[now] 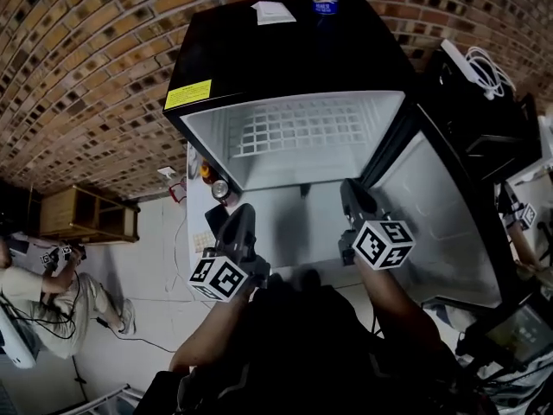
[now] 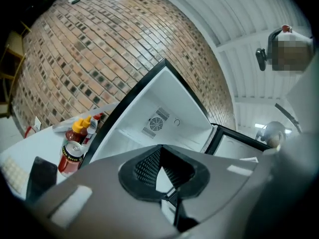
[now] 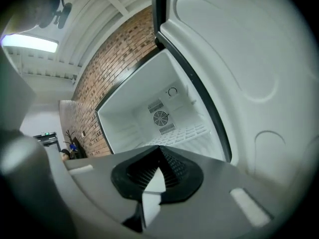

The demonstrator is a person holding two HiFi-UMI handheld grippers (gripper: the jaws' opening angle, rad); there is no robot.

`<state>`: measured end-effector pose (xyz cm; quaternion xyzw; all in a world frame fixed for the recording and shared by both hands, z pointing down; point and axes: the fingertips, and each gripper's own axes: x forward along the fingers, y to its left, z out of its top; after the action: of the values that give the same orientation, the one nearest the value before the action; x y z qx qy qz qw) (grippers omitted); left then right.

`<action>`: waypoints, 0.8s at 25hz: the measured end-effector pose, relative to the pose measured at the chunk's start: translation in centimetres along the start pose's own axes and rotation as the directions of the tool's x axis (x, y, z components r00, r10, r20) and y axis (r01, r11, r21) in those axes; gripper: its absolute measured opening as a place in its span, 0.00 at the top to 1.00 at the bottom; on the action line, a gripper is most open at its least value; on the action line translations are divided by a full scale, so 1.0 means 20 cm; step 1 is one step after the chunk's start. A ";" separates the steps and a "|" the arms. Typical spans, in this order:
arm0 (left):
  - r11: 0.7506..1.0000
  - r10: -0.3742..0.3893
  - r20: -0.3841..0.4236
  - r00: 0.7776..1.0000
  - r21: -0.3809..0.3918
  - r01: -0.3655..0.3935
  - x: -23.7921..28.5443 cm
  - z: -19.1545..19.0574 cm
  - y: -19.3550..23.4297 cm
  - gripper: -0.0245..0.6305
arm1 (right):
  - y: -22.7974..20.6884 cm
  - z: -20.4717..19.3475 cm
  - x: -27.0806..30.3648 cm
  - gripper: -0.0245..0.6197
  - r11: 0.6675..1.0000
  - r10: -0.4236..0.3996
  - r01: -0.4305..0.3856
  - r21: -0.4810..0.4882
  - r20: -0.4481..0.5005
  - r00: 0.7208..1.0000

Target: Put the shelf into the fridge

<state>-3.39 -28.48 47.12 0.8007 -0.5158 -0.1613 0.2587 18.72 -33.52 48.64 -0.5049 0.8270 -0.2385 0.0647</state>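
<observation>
With my left gripper (image 1: 244,209) and right gripper (image 1: 350,186) fingers shut empty, the shelf (image 1: 298,129) (if unseated) could tip inside the fridge (image 1: 285,59).

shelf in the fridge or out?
In. The shelf, a white grid, sits inside the open fridge, well back from its front edge.

Black fridge (image 1: 285,59) with white interior and a white wire-grid shelf (image 1: 294,130) inside; yellow label (image 1: 188,94) on its front edge. Behind the fridge, a brown-and-tan brick wall (image 1: 86,59). Left of the fridge, a red can (image 2: 71,157) and red bottles with yellow caps (image 2: 79,129). Left tongs (image 2: 162,151) and right tongs (image 3: 159,149) grey, pads black and ribbed.
</observation>
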 end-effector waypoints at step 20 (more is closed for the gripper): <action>0.988 -0.036 -0.051 0.998 0.150 0.044 -0.40 0.27 0.22 0.96 | 0.44 -0.09 0.01 0.95 1.000 -0.002 0.002 -0.013 0.010 1.000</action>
<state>-12.81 -23.99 45.28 0.8318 -0.5039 -0.1076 0.2065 10.96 -29.91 46.16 -0.5074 0.8276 -0.2309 0.0652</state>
